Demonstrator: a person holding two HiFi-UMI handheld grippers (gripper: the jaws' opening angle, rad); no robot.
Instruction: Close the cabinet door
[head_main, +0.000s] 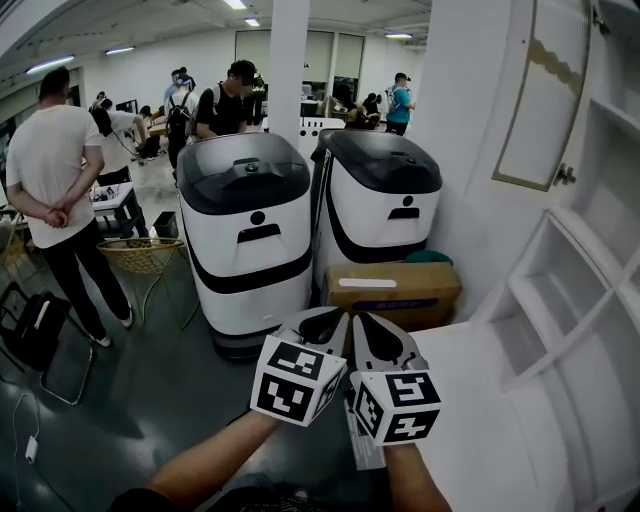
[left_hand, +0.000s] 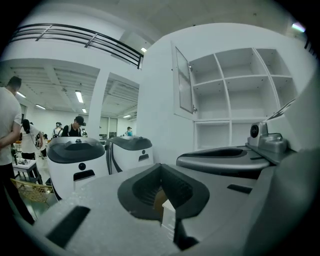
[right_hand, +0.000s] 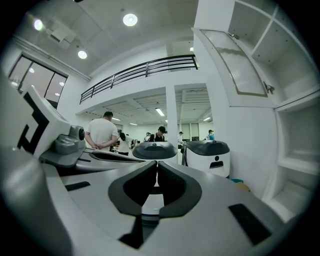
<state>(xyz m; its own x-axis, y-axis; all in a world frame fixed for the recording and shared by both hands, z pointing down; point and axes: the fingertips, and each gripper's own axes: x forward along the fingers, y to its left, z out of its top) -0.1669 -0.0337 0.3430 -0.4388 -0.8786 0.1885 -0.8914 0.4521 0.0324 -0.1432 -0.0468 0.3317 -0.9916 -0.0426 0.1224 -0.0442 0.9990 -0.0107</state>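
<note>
Head view: both grippers are held side by side low in the middle of the frame, marker cubes toward me, pointing at the floor units ahead. The left gripper (head_main: 335, 320) has its fingers pressed together with nothing between them, and the right gripper (head_main: 362, 322) is the same, tips closed and empty. The cabinet door (head_main: 540, 92) stands swung open at the upper left edge of the white cabinet (head_main: 585, 262), up and to the right of both grippers and well apart from them; neither touches it. On the floor ahead are two white service units (head_main: 250, 235), with a cardboard box (head_main: 392, 290) at the foot of the right one, next to the cabinet's side wall. A person in a white shirt (head_main: 52, 165) stands at the left edge with hands behind the back. Left gripper view: the dark pads (left_hand: 145, 182) meet at the tip and hold nothing (a brownish patch shows through the loop behind them, probably the box, though I cannot be sure). The door (left_hand: 183, 80) hangs open off the cabinet's left edge, and the open shelves (left_hand: 240, 95) lie to its right. The right gripper (left_hand: 225, 157) lies just beside this one. Right gripper view: the jaws are fully together at the tip (right_hand: 156, 165) with nothing gripped. The door (right_hand: 235, 62) tilts out overhead at upper right, and the shelves (right_hand: 295, 125) run down the right edge.
</note>
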